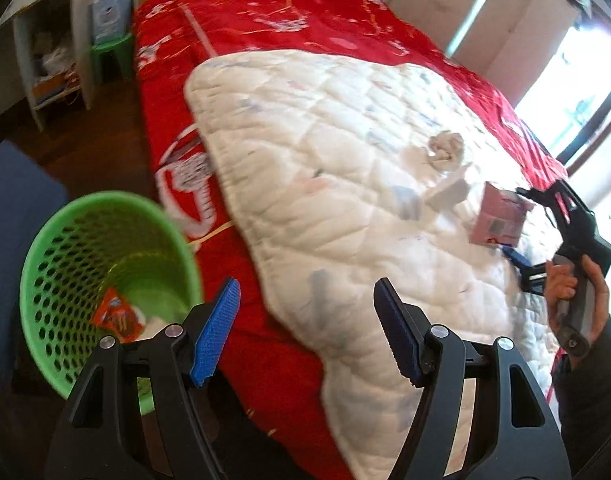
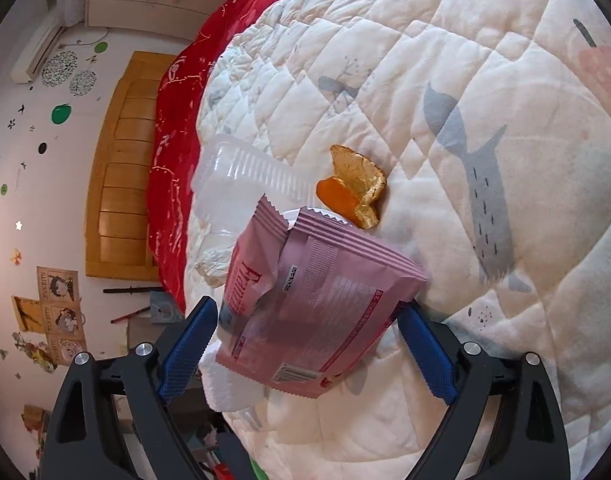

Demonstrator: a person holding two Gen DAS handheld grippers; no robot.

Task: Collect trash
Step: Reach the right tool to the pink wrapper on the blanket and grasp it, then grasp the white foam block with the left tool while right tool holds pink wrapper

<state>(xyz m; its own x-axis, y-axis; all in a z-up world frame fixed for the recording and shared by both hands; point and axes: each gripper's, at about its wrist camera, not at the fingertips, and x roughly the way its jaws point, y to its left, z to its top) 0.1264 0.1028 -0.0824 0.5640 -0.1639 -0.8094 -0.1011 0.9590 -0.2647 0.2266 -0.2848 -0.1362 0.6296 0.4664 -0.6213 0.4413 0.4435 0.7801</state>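
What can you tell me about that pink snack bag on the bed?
The pink snack bag is a shiny foil-like packet with zigzag top edges, torn open and crumpled. Dark red lettering, small print and a barcode show on it. It lies on the white quilt, overlapping a clear plastic tray, with an orange peel just beyond it. It sits between the blue fingers of the right tool, whose jaws are opening. The left wrist view shows it near the quilt's far side.

Bedroom with a dark wooden floor (image 1: 105,128). Bed under a red patterned bedspread (image 1: 265,20), white quilted blanket (image 1: 325,160) on top, slatted wooden headboard (image 2: 121,168) behind. White open shelf unit (image 1: 45,56), small green plastic stool (image 1: 111,54). Bright window (image 1: 573,92); sticker-dotted white wall (image 2: 37,184).
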